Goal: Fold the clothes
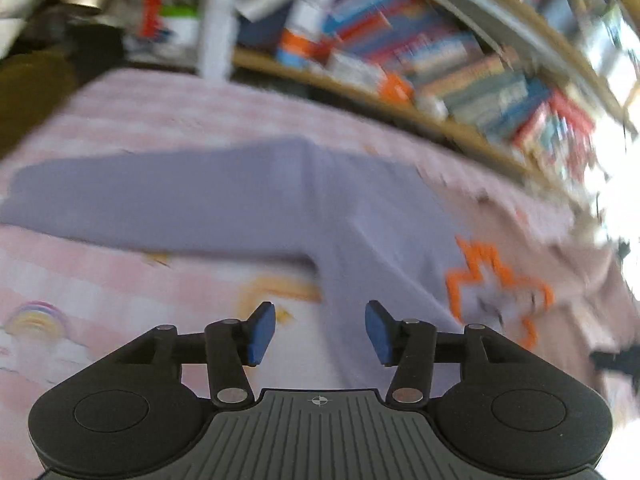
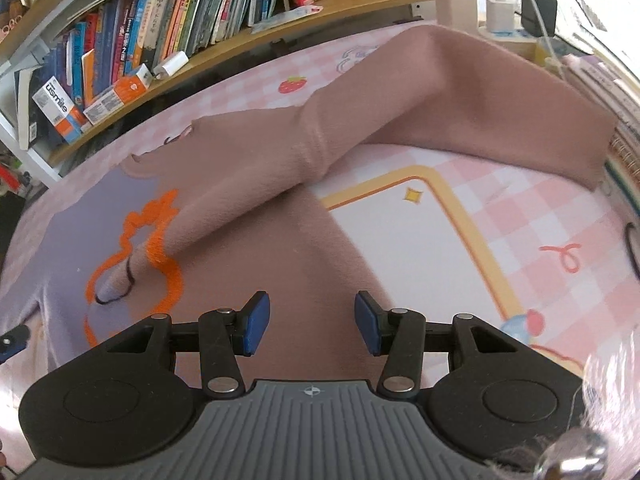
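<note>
A curved wooden bookshelf point(image 2: 248, 36) packed with colourful books runs behind the pink checkered cartoon-print table cover point(image 2: 520, 216). White chargers with cables point(image 2: 500, 10) stand at the shelf's right end, in bright daylight.

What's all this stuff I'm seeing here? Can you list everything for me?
Sweater: one, half lilac and half dusty pink with an orange outline design, spread flat on the cover, sleeves out to either side.
Cover: one, pink-and-white check with cartoon prints, under the sweater.
Books: many, mixed colours, standing and leaning on a wooden shelf behind the cover.
Chargers: one white, one black, plugged in with cables at the far right corner.
Left tool: one, black with blue pads, open, above the sweater's lilac side.
Right tool: one, black with blue pads, open, above the pink side.
</note>
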The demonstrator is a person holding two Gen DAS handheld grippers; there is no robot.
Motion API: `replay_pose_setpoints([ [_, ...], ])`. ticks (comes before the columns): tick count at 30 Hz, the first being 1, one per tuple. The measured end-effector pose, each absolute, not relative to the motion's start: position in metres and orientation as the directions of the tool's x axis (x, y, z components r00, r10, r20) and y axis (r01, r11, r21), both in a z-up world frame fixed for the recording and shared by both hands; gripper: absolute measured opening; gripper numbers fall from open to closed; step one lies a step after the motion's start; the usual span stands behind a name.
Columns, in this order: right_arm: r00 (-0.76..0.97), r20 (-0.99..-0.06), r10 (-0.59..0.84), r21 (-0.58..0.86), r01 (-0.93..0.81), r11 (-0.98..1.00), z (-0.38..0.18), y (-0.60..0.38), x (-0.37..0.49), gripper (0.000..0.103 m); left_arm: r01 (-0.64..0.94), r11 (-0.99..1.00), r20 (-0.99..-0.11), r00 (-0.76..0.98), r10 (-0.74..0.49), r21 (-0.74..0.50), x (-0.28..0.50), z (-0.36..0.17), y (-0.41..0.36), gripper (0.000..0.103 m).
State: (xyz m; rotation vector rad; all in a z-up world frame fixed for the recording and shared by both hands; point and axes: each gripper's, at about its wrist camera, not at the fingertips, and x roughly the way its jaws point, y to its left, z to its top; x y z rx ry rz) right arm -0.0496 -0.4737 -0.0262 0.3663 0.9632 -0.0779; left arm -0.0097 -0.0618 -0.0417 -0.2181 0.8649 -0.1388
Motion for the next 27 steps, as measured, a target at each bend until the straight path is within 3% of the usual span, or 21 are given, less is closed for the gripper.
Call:
replay_pose_setpoints([
  [5,0.567,-0.821,0.059,0.233,0.240,0.943,-0.028,-0.483,-0.056,0.045,0.025,0.989,-0.775,0.619,-0.129,-0.145,-0.010,-0.049,-0.084,0.051],
  [7,0.554,-0.831,0.039,0.205,0.241,0.949,-0.031,-0.485,-0.057,0.045,0.042,0.990,-0.774,0.620,-0.133,-0.136,-0.008,-0.048,-0.090,0.044],
  [8,0.548,-0.836,0.030,0.191,0.240,0.952,-0.033,-0.485,-0.057,0.044,0.052,0.990,-0.773,0.620,-0.137,-0.133,-0.008,-0.048,-0.093,0.020],
  [9,0.541,-0.840,0.023,0.179,0.238,0.955,-0.034,-0.485,-0.057,0.043,0.062,0.990,-0.772,0.620,-0.140,-0.130,-0.007,-0.048,-0.095,0.006],
  [13,0.535,-0.842,0.065,0.192,0.185,0.964,-0.037,-0.479,-0.056,0.037,0.057,0.987,-0.771,0.618,-0.155,-0.152,0.005,-0.045,-0.080,0.004],
  [15,0.539,-0.836,0.102,0.211,0.143,0.967,-0.037,-0.474,-0.054,0.018,0.030,0.997,-0.767,0.637,-0.077,-0.075,0.010,-0.039,-0.067,0.004],
  [17,0.541,-0.830,0.140,0.229,0.101,0.968,-0.037,-0.468,-0.053,0.011,0.041,0.999,-0.760,0.650,-0.002,0.032,0.014,-0.033,-0.061,0.004],
  [19,0.541,-0.822,0.177,0.246,0.058,0.967,-0.036,-0.462,-0.051,0.010,0.110,0.978,-0.751,0.657,0.064,0.180,0.015,-0.030,-0.068,0.004],
  [22,0.570,-0.804,0.170,0.238,0.046,0.970,-0.037,-0.456,-0.035,0.009,0.169,0.941,-0.745,0.658,0.114,0.294,0.016,-0.035,-0.078,0.004],
  [27,0.642,-0.763,0.079,0.162,0.072,0.984,-0.035,-0.455,0.012,0.008,0.166,0.961,-0.766,0.640,0.067,0.222,0.026,-0.042,-0.088,0.005],
])
